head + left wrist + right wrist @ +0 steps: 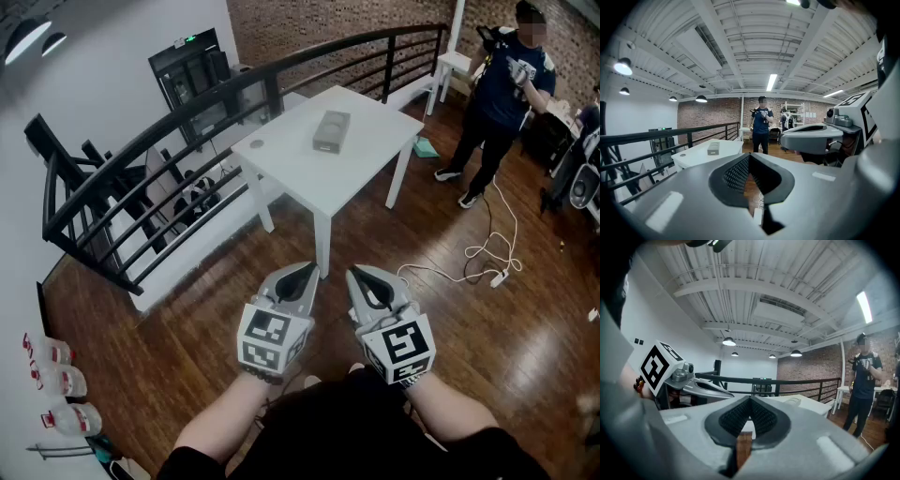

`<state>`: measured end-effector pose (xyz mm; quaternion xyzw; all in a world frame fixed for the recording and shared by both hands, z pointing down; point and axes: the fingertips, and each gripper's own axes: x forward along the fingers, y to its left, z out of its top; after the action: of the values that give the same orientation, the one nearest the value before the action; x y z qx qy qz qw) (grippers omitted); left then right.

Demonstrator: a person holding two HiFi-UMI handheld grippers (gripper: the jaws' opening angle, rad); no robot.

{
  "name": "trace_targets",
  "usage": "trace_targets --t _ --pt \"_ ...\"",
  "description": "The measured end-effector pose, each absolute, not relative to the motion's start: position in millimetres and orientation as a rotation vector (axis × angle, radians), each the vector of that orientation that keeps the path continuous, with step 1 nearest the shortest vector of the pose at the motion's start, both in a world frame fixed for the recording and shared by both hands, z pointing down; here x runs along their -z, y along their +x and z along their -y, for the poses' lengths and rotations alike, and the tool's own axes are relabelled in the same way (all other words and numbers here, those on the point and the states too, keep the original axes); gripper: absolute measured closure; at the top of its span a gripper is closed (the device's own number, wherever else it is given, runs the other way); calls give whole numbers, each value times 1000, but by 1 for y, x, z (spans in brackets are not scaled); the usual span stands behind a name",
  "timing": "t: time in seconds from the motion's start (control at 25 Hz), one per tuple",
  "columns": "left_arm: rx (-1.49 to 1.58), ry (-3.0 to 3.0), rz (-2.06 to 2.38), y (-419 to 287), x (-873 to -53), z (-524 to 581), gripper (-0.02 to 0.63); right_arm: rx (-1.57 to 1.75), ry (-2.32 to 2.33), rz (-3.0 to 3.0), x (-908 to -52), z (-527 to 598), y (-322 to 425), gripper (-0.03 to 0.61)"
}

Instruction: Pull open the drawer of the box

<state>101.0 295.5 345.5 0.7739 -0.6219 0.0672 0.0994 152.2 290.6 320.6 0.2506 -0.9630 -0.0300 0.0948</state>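
A small grey box with a drawer lies on the white table, well ahead of me. The left gripper view shows that box small and far on the table. Both grippers are held close to my body over the wooden floor, far short of the table. My left gripper is shut with nothing in it, jaw tips meeting. My right gripper is also shut and empty, tips touching, side by side with the left one.
A black railing runs behind the table. A person stands at the far right by a white stool. A white cable with a power strip lies on the floor right of the table. Bottles stand at the left.
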Motion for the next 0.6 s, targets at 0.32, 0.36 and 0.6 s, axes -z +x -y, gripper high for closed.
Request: trace_targets --t 0.32,0.36,0.6 --pt "-213 2280 1825 76 -354 -280 598 73 756 2854 -324 -270 130 588" --pt "-218 2277 1825 72 -356 -276 598 69 755 2853 -326 -266 126 588" --pt "-254 2272 1809 56 -364 -239 598 35 769 2857 -333 -228 113 588"
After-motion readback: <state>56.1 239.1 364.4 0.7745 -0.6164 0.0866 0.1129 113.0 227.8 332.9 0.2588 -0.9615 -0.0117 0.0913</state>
